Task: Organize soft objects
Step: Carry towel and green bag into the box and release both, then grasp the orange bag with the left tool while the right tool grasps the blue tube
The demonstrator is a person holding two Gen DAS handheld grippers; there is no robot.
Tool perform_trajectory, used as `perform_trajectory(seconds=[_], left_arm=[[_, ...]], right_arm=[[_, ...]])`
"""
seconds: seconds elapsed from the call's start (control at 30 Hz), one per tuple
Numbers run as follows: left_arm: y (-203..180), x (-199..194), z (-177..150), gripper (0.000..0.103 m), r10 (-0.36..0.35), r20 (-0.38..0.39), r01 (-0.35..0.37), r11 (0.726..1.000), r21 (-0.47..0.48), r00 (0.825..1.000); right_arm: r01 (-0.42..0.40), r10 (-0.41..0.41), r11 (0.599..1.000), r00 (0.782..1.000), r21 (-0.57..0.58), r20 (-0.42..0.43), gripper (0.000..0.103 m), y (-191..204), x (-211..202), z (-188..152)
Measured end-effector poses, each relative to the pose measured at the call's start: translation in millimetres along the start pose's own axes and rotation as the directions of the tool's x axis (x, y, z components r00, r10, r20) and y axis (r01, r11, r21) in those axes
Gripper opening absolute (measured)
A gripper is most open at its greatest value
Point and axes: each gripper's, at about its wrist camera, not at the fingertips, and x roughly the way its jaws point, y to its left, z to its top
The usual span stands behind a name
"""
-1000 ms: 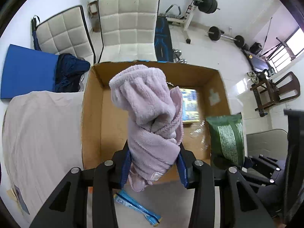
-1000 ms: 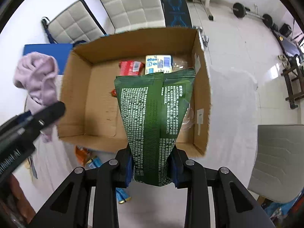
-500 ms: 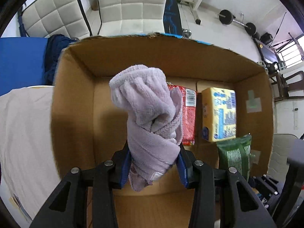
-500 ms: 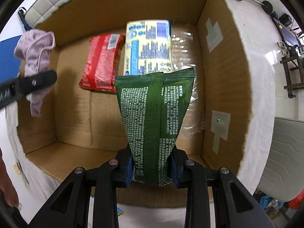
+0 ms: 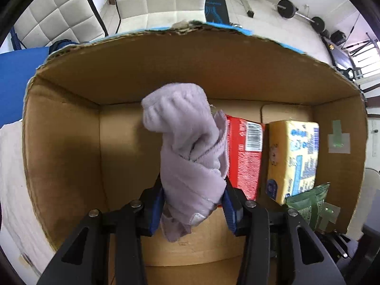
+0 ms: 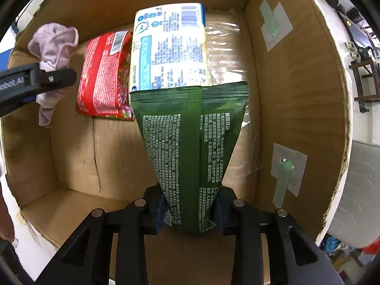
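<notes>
My left gripper (image 5: 192, 203) is shut on a bundled lilac towel (image 5: 187, 147) and holds it inside the open cardboard box (image 5: 71, 156), over its left half. The towel (image 6: 53, 47) and left gripper (image 6: 42, 80) also show in the right wrist view. My right gripper (image 6: 190, 210) is shut on a green foil pouch (image 6: 192, 142), held low over the right side of the box (image 6: 296, 95). A red packet (image 5: 244, 156) (image 6: 102, 80) and a yellow-and-blue pack (image 5: 294, 159) (image 6: 168, 45) lie side by side on the box floor.
A clear plastic wrap (image 6: 228, 54) lies on the box floor at the right wall. White padded chairs (image 5: 161, 2) and a blue cushion (image 5: 14, 80) stand behind the box. A beige cloth (image 5: 11, 178) covers the surface to the left. Gym weights (image 5: 287, 8) sit far back.
Both grippers have moved forward and down into the box with their loads. The box now fills both views, and the red and yellow packs look much closer.
</notes>
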Motion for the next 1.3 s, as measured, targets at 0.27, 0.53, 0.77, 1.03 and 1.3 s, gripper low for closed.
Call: perform_trajectory(seconds=[0.27,0.53,0.77,1.03,1.3], left_arm=[[10.2,-5.6,-4.3,0.059,-0.008,-0.013,0.007,1.000,-0.028,1.000],[15.0,-36.2,-20.5,0.091,-0.020,0.023,0.021,1.000,-0.018,1.000],[23.4,-75.7,-44.6,0.096,-0.032,0.088,0.035,0.999,-0.029,0.996],[29.7,-126.1,-97.3,0.096,-0.019,0.196,0.035,0.996,-0.078,0.980],[85.0,-143.1,-197.9,0.096,0.058,0.233,-0.001,0.972,-0.236,0.971]], right_arm=[[-0.002,0.002,1.000,1.000,0.017,0.022,0.062,-6.9,-17.2,4.3],[-0.021,0.020,1.000,0.999,0.002,0.045,0.093,1.1,-37.3,1.3],[-0.022,0.023,1.000,0.996,-0.010,0.085,0.102,17.4,-58.7,-17.4],[-0.028,0.034,0.999,0.987,-0.040,0.159,0.102,16.8,-100.1,-50.2],[-0.130,0.152,0.981,0.976,-0.144,0.153,0.102,40.3,-106.8,-108.2]])
